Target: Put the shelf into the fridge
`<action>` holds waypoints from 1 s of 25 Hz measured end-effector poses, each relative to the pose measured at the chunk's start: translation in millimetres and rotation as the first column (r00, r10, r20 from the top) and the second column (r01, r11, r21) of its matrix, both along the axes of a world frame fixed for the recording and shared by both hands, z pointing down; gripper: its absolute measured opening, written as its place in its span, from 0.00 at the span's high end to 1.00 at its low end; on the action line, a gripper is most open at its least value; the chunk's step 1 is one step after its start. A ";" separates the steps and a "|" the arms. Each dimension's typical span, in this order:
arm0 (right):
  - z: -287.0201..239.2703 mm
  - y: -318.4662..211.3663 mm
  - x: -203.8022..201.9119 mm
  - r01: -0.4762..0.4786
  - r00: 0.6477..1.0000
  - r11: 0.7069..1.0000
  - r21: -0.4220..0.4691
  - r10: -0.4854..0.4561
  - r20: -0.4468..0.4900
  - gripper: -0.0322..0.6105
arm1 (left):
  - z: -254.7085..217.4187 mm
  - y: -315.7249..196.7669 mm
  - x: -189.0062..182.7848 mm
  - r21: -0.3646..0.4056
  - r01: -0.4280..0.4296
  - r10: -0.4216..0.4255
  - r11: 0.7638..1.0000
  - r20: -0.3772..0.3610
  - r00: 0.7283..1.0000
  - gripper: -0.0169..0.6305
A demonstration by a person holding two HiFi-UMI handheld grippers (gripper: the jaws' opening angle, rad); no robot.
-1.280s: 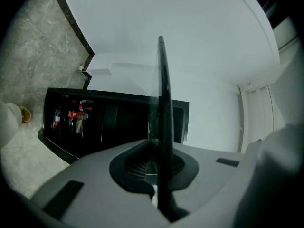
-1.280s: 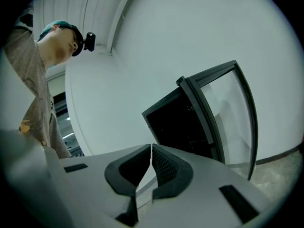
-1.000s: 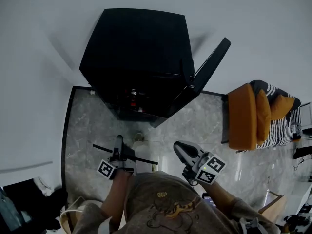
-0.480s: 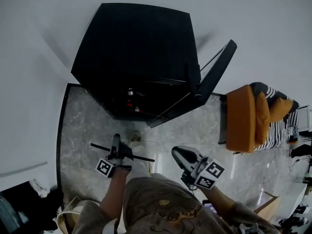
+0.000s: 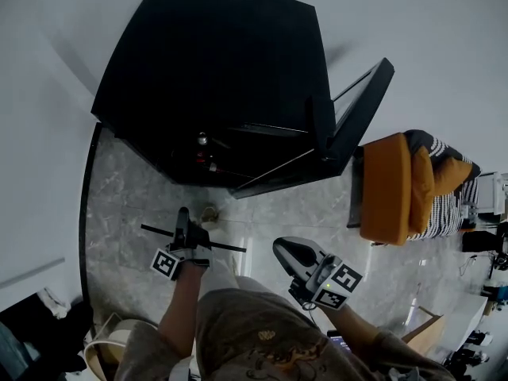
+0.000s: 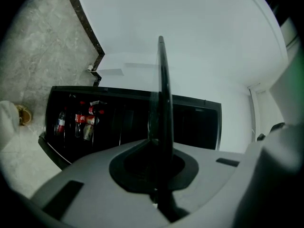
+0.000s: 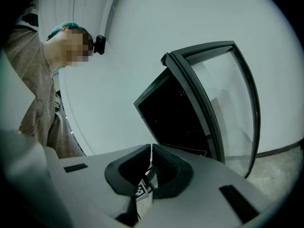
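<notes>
The black fridge (image 5: 214, 70) stands against the white wall with its glass door (image 5: 357, 113) swung open to the right. Bottles and cans (image 6: 76, 120) show on its lower shelves. My left gripper (image 5: 183, 219) is shut on the shelf (image 5: 226, 247), a glass pane with a dark edge bar, held level above the floor in front of the fridge. In the left gripper view the shelf (image 6: 161, 89) stands edge-on, clamped by that gripper (image 6: 160, 148). My right gripper (image 5: 286, 248) is shut and empty, to the right of the shelf. It (image 7: 151, 150) points toward the open door (image 7: 223, 103).
An orange armchair (image 5: 389, 189) with a striped cushion (image 5: 444, 201) stands right of the door. A black border strip (image 5: 83, 197) runs along the marble floor at the left wall. A small slipper-like thing (image 5: 209, 213) lies before the fridge. A basket (image 5: 111, 344) sits at bottom left.
The fridge has grown larger and closer in the head view. Both grippers have shifted slightly left and up, with the shelf still held by the left one.
</notes>
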State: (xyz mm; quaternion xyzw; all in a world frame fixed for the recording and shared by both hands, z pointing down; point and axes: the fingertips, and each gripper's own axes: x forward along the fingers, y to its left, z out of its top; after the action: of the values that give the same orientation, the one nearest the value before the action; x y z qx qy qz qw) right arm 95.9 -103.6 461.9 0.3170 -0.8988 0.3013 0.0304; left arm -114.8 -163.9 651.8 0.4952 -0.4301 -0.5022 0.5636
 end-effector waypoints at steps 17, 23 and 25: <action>10.2 -4.4 9.1 -0.016 0.999 0.999 -0.033 0.015 -0.032 0.91 | 45.7 -50.6 8.0 -0.014 0.056 -0.056 0.998 0.003 0.998 0.95; 10.4 -2.9 8.8 -0.026 0.999 0.999 -0.037 0.025 -0.038 0.91 | 47.9 -62.9 10.9 -0.009 0.049 -0.049 0.999 0.000 0.999 0.95; 10.0 -3.0 9.5 -0.033 0.999 0.999 -0.037 0.032 -0.041 0.91 | 50.4 -65.4 11.0 -0.012 0.045 -0.045 0.999 0.005 0.999 0.95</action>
State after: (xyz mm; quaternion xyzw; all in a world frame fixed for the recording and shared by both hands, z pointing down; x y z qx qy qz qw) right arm 105.4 -106.6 471.9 0.3370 -0.8869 0.3121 0.0497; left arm -103.8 -229.3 702.1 0.4831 -0.4456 -0.5108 0.5542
